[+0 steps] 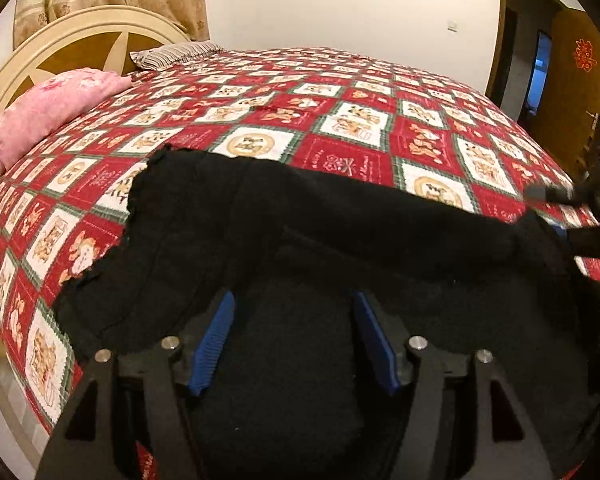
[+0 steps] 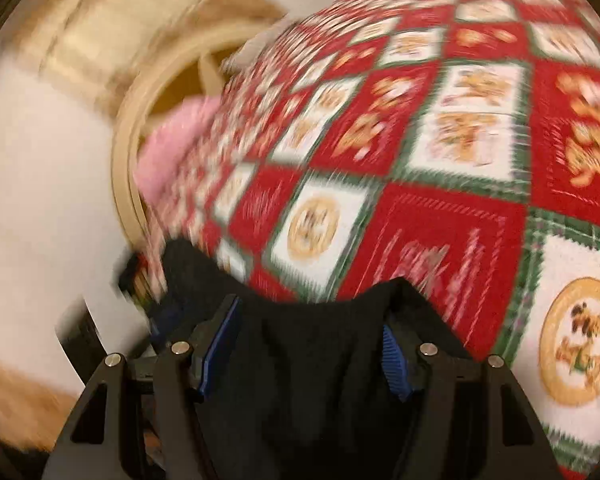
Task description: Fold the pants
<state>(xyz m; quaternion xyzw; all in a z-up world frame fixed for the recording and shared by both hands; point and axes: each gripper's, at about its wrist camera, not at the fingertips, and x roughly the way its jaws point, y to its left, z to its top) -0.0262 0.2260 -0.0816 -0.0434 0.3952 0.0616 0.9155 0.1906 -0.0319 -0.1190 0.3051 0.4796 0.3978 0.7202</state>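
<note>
door: red decoration stuck on it, looks like a double-happiness character, strokes too small to confirm
bedspread, red squares: pale script lines, e.g. one square in the left wrist view, too small to read
bedspread, right wrist view: same pale script, motion-blurred, unreadable
brands: none readable
numbers: none readable
labels: none readable

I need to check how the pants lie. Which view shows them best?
The left wrist view: the black pants stretch sharply across the quilt, frilled edge visible. The right wrist view is blurred, showing only dark cloth between its fingers.
</note>
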